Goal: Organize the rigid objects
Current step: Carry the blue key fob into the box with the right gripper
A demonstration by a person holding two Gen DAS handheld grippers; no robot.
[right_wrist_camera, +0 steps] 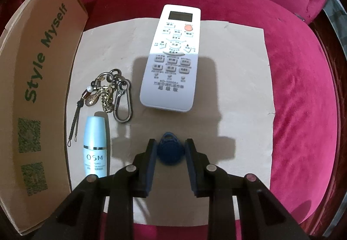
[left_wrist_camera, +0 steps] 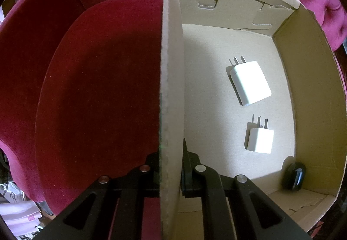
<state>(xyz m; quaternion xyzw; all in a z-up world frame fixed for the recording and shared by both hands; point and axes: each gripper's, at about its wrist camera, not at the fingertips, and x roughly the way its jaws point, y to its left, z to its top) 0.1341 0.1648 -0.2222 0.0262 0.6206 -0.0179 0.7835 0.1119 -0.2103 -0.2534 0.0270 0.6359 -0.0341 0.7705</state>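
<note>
Left wrist: left hand-held gripper (left_wrist_camera: 171, 166) clamps box wall (left_wrist_camera: 171, 88), pads hidden; right hand-held gripper (right_wrist_camera: 170, 149) open.

Your left gripper (left_wrist_camera: 171, 175) is clamped on a thin upright board, one finger (left_wrist_camera: 149, 171) pressed to each face, the board running straight ahead between them. Your right gripper (right_wrist_camera: 170, 153) points forward and down, its fingers (right_wrist_camera: 150, 153) spread apart, with a small object sitting between the tips, not squeezed.

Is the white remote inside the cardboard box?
No, the white rectangular remote control lies on a flat sheet of beige paper, beside the brown cardboard box.
</note>
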